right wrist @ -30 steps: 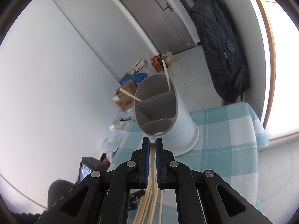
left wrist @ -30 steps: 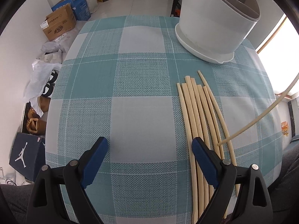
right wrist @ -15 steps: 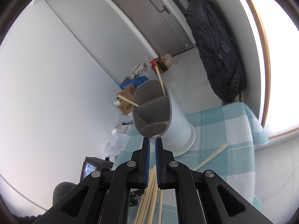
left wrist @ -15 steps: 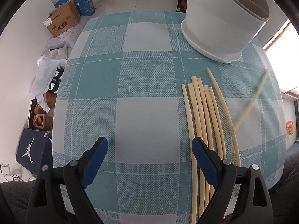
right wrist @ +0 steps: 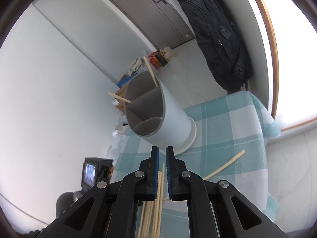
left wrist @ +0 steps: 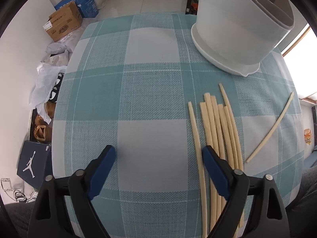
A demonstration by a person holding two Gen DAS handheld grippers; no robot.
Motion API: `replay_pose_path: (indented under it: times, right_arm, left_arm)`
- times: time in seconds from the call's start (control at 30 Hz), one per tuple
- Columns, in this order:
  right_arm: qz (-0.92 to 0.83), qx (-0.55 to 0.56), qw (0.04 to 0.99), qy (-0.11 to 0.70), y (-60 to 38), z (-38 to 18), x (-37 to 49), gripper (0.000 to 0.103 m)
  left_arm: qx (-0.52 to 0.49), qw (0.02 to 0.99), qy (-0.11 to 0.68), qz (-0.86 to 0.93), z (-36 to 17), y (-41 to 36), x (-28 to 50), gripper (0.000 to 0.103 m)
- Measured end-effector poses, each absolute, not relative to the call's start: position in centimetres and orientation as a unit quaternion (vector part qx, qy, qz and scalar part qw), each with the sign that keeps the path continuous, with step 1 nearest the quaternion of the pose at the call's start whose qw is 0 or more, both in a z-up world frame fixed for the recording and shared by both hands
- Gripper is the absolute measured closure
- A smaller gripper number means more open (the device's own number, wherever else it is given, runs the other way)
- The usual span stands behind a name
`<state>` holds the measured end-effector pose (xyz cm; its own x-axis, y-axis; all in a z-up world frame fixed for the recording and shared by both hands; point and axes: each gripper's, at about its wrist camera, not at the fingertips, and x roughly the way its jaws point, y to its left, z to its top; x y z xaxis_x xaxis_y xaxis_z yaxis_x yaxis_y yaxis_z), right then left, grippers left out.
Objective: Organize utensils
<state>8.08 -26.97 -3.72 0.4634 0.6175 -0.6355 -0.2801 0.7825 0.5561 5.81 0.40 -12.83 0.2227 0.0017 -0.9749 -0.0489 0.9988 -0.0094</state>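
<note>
Several pale wooden chopsticks (left wrist: 217, 136) lie side by side on the checked tablecloth (left wrist: 150, 87); one stray chopstick (left wrist: 273, 128) lies apart to their right, also in the right wrist view (right wrist: 223, 167). A white divided utensil holder (left wrist: 235, 29) stands at the back right and holds two chopsticks (right wrist: 151, 72). My left gripper (left wrist: 158, 158) is open and empty, low over the cloth, its right finger over the bundle. My right gripper (right wrist: 162, 154) hovers above the bundle (right wrist: 156, 208) with jaws nearly closed and nothing between them.
Cardboard boxes (left wrist: 63, 24), plastic bags (left wrist: 45, 79) and a shoebox (left wrist: 32, 163) sit on the floor left of the table. A black backpack (right wrist: 218, 35) hangs on the wall behind. The table edge (right wrist: 265, 130) drops off on the right.
The chopstick that my right gripper held a second ago has dropped and now lies alone on the cloth to the right of the bundle. The right gripper's jaws have parted slightly.
</note>
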Motion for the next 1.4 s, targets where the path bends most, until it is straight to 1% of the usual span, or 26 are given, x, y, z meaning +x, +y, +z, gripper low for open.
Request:
replay_pose_path:
  times: [0.03,0.1,0.13,0.2,0.23,0.27,0.33,0.4,0.43,0.5,0.57,0.77,0.93,1.2,1.37,1.4]
  right_arm:
    - [0.262,0.194,0.833,0.446,-27.2,-3.9,8.2,0.095]
    - [0.252,0.202,0.83,0.454,-27.7,-4.4,8.4,0.095]
    - [0.247,0.205,0.829,0.458,-27.9,-4.7,8.5,0.095]
    - [0.24,0.208,0.825,0.468,-28.1,-5.3,8.7,0.094]
    - [0.235,0.208,0.823,0.474,-28.2,-5.6,8.8,0.094]
    - [0.23,0.206,0.822,0.479,-28.3,-5.8,8.9,0.094]
    - [0.223,0.202,0.82,0.486,-28.3,-6.3,9.0,0.091]
    - [0.214,0.2,0.817,0.496,-28.5,-6.9,9.3,0.083]
    - [0.208,0.202,0.815,0.501,-28.7,-7.3,9.4,0.081]
    - [0.194,0.207,0.812,0.511,-29.2,-8.0,9.8,0.077]
    - [0.176,0.211,0.805,0.526,-29.8,-9.0,10.3,0.076]
    - [0.106,0.224,0.779,0.576,-31.9,-11.8,13.0,0.076]
    - [0.065,0.239,0.747,0.617,-32.7,-14.0,14.9,0.076]
    - [0.039,0.185,0.747,0.638,-30.0,-14.6,17.3,0.075]
    - [0.002,0.123,0.756,0.643,-28.0,-14.3,17.5,0.076]
    - [-0.007,0.105,0.76,0.641,-27.4,-14.3,17.3,0.077]
  left_arm:
    - [-0.019,0.783,0.622,0.014,-12.7,0.4,6.0,0.028]
    - [-0.01,0.789,0.614,0.002,-12.5,0.1,6.6,0.047]
    - [-0.008,0.791,0.612,-0.002,-12.4,0.0,6.7,0.051]
    - [-0.005,0.794,0.608,-0.007,-12.4,0.1,7.0,0.063]
    - [-0.004,0.795,0.606,-0.008,-12.4,0.1,7.1,0.066]
    - [-0.004,0.796,0.605,-0.011,-12.4,0.0,7.2,0.074]
    - [-0.001,0.799,0.601,-0.017,-12.3,-0.4,7.3,0.084]
    - [0.001,0.801,0.598,-0.026,-12.4,-0.8,7.1,0.098]
    - [0.001,0.802,0.596,-0.031,-12.4,-0.9,7.1,0.1]
    - [0.0,0.807,0.59,-0.034,-12.3,-1.0,6.8,0.102]
    - [-0.019,0.809,0.586,-0.041,-12.2,-0.7,6.8,0.102]
    - [-0.089,0.82,0.564,-0.05,-11.2,1.5,6.8,0.103]
    - [-0.108,0.837,0.533,-0.064,-9.4,2.6,6.0,0.103]
    - [-0.142,0.844,0.51,-0.08,-8.6,3.2,6.1,0.103]
    - [-0.148,0.849,0.499,-0.088,-8.0,3.9,5.9,0.103]
    - [-0.147,0.851,0.496,-0.087,-7.8,4.0,5.8,0.103]
